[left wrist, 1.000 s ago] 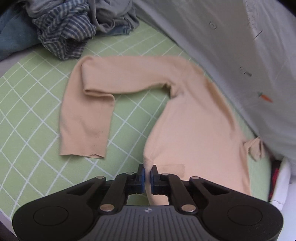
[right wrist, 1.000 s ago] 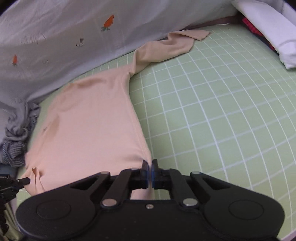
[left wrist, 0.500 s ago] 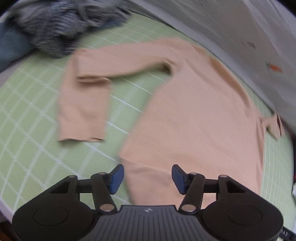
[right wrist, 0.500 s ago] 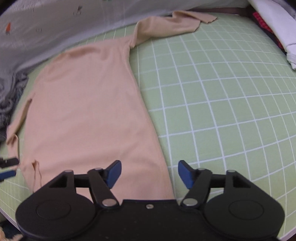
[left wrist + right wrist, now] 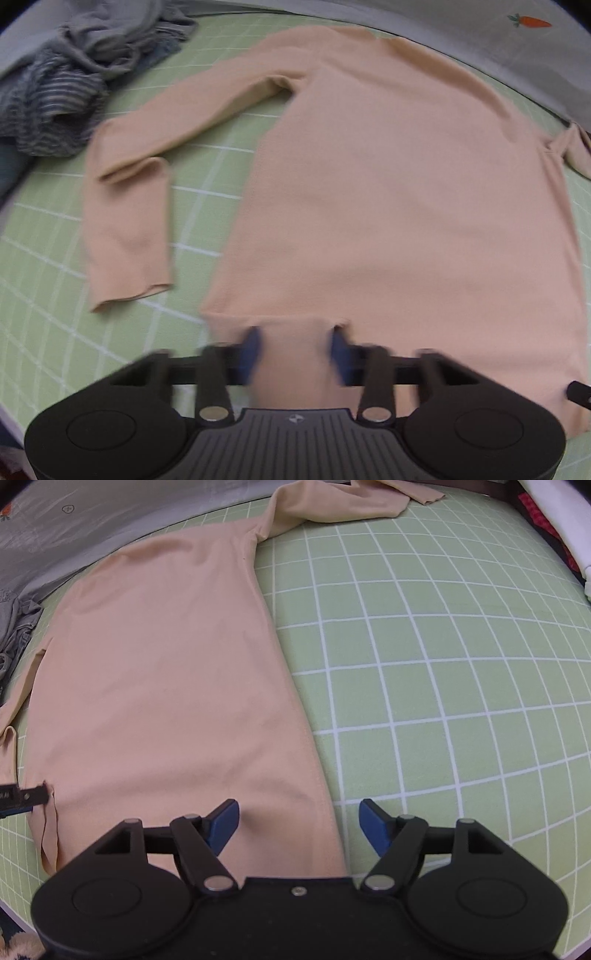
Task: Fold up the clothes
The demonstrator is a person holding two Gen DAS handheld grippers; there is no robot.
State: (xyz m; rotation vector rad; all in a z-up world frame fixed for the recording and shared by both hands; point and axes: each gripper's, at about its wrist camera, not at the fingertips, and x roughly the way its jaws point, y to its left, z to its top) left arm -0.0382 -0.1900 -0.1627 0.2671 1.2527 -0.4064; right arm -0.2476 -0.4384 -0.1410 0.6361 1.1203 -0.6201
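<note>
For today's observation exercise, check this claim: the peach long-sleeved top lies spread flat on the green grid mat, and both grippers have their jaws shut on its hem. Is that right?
Not quite. The peach long-sleeved top does lie spread flat on the green grid mat, but both grippers have their jaws open. The right wrist view shows the right gripper wide open over the hem; the left wrist view shows the left gripper open too, though blurred.

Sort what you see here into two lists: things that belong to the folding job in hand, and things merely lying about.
Belongs to the job:
peach long-sleeved top
left gripper
right gripper
green grid mat

Lying about:
heap of grey and striped clothes
grey carrot-print sheet
white folded cloth
</note>
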